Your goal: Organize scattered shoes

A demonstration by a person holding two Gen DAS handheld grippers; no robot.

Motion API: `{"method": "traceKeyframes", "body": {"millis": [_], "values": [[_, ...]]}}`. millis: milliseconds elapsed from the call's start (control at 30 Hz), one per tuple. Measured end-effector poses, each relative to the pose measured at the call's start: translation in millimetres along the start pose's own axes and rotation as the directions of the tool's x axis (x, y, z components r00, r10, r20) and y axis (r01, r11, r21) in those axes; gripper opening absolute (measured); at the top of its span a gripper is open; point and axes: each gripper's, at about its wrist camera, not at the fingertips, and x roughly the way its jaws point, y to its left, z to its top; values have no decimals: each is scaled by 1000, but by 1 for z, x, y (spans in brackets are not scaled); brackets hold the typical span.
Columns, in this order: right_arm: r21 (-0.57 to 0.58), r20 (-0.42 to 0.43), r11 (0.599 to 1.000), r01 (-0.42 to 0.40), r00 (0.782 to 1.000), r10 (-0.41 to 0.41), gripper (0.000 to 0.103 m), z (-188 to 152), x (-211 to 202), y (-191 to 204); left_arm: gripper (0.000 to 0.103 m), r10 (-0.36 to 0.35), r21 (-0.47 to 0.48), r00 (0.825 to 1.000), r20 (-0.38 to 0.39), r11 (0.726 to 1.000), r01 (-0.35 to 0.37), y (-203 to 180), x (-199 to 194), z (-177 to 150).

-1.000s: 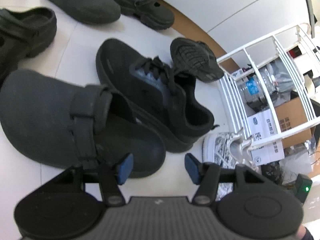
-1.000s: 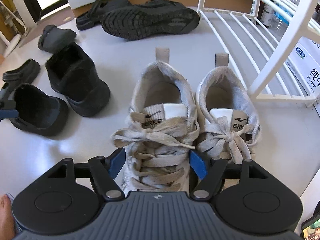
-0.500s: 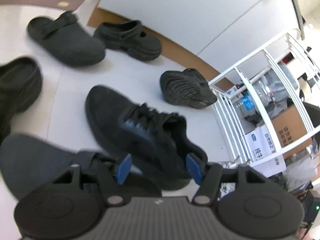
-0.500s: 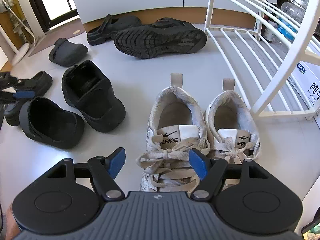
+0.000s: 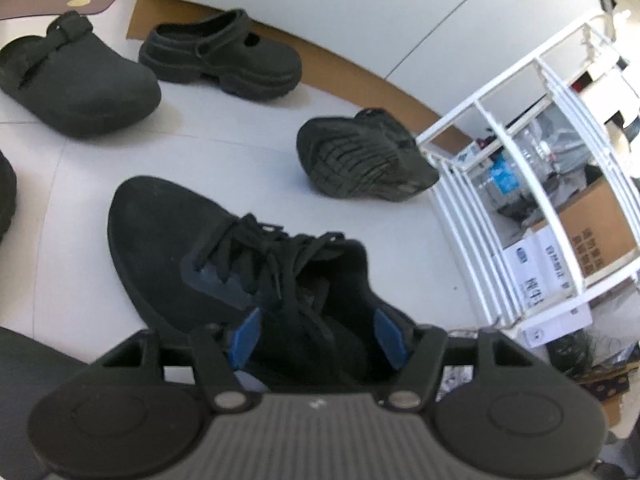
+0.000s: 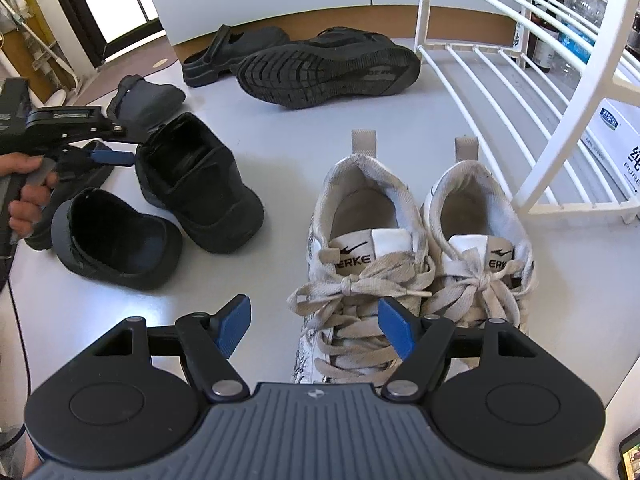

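A black lace-up sneaker [image 5: 224, 252] stands upright on the white floor; it also shows in the right wrist view [image 6: 196, 184]. My left gripper [image 5: 316, 338] is open, its blue pads on either side of the sneaker's heel opening. Its mate [image 5: 360, 164] lies on its side, sole showing [image 6: 328, 68]. A pair of white sneakers [image 6: 416, 248] stands side by side. My right gripper [image 6: 314, 328] is open and empty, just behind and left of the white pair.
A white wire shoe rack [image 6: 520, 92] stands at the right, also in the left wrist view [image 5: 520, 184]. Black clogs lie about: one [image 6: 116, 240] beside the black sneaker, others [image 5: 76, 80] [image 5: 224, 56] near the wall. Boxes [image 5: 592, 232] sit behind the rack.
My left gripper has moved off the clog and over the black sneaker's heel. My right gripper has pulled back from the white sneakers, which stay on the floor.
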Motion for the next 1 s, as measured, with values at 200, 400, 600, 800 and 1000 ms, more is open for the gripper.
{"method": "traceKeyframes", "body": {"millis": [200,400,600,800,1000], "values": [[4,-17,1000,-17,1000,17,75,-6,1,1,28,-3,-5,1000,4,1000,3,1,6,-1],[2,-28,1000,-30,999,30,75,-10,3,4,16,-39,4,999,12,999,39,1,1,-6],[-3,-32,999,-34,999,34,75,-9,6,7,14,-77,28,997,-25,997,78,-5,-2,-17],[-8,-37,999,-42,998,42,75,-9,7,11,14,-118,23,991,-68,993,120,-10,-7,-40],[-22,-42,998,-59,997,58,75,-11,9,16,13,-131,-7,988,-87,991,131,-13,-13,-60]]}}
